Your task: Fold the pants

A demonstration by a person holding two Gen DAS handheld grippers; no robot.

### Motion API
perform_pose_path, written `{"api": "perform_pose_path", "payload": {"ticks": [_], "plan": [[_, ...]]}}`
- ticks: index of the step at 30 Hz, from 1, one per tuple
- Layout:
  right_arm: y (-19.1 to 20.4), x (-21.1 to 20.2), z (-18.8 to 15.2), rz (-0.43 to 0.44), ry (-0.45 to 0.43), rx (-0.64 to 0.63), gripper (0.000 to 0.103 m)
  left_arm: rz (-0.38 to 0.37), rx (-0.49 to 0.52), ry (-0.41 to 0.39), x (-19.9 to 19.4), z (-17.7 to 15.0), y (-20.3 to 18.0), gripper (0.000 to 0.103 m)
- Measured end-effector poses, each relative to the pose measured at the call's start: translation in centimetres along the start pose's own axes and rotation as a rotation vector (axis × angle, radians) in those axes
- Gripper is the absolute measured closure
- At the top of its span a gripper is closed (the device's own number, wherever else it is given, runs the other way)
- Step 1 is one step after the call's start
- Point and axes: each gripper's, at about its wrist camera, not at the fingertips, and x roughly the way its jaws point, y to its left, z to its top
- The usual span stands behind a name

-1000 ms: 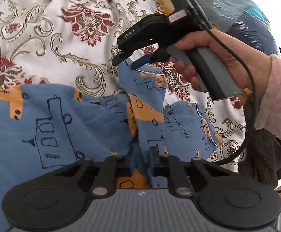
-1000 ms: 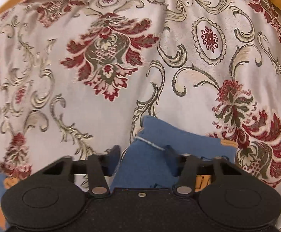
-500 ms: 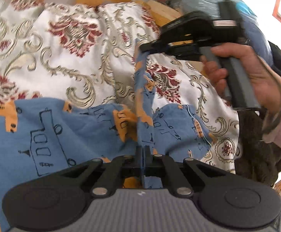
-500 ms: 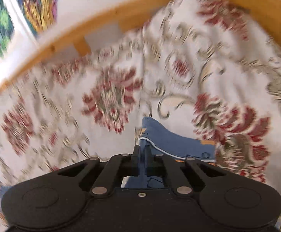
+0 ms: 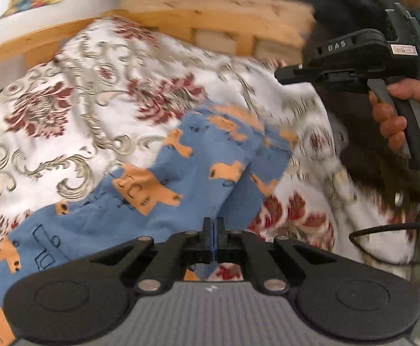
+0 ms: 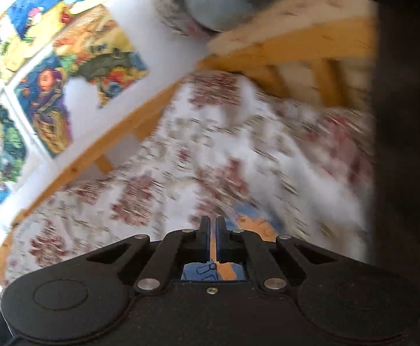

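The left gripper (image 5: 213, 225) is clenched on blue fabric of the one pair of pants (image 5: 181, 178), which spreads away toward 10 and 1 o'clock over the floral bedspread (image 5: 74, 109). The right gripper (image 6: 213, 225) likewise pinches a fold of the pants (image 6: 256, 222); in the left view it hangs at 2 o'clock, held by a hand (image 5: 406, 115). A wooden bed frame (image 5: 210, 17) runs across 12 o'clock, with colourful pictures (image 6: 45, 66) on the wall beyond.
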Motion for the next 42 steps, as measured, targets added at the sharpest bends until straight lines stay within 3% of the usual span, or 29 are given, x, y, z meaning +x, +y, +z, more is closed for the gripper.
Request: {"api": "perform_pose_path", "payload": {"ticks": [5, 8, 9, 11, 16, 20, 23, 24, 28, 33, 36, 42], "plan": [[-4.0, 1.1, -4.4, -0.086, 0.03, 0.12, 0.1, 0.014, 0.056, 0.082, 1.5, -0.1, -0.7, 0.103], [-4.7, 1.9, -4.7, -0.041, 0.052, 0.174, 0.079, 0.01, 0.043, 0.107, 1.7, 0.2, -0.3, 0.103], [-4.5, 2.2, -4.4, -0.024, 0.051, 0.169, 0.066, 0.011, 0.042, 0.114, 1.7, 0.3, -0.3, 0.103], [-4.1, 3.0, -4.0, -0.037, 0.058, 0.131, 0.06, 0.018, 0.043, 0.122, 1.8, 0.4, -0.4, 0.103], [-4.8, 5.6, -3.6, -0.075, 0.099, 0.186, 0.062, 0.03, 0.038, 0.128, 2.1, 0.2, -0.5, 0.103], [-4.5, 7.1, -3.3, -0.097, 0.095, 0.183, 0.072, 0.029, 0.02, 0.123, 2.0, 0.1, -0.3, 0.103], [-4.7, 7.6, -3.1, -0.109, 0.085, 0.188, 0.096, 0.035, 0.012, 0.115, 1.9, 0.0, -0.2, 0.103], [-4.5, 7.5, -3.0, -0.108, 0.07, 0.178, 0.098, 0.038, 0.009, 0.109, 1.8, -0.1, -0.2, 0.103], [-2.6, 5.8, -2.1, -0.08, -0.012, 0.089, 0.099, 0.043, -0.022, 0.073, 1.0, -0.2, 0.2, 0.103], [-0.3, 0.7, -1.3, -0.069, -0.098, 0.009, 0.099, 0.026, -0.004, 0.04, -0.6, 0.0, 0.3, 0.103], [-0.6, -0.3, -2.9, -0.125, -0.063, -0.005, 0.099, 0.02, 0.026, 0.064, -0.5, -0.1, 0.2, 0.103], [-3.2, 2.2, -6.2, -0.248, 0.074, 0.033, 0.099, -0.04, 0.009, 0.164, 1.3, -0.1, 0.8, 0.102]]}}
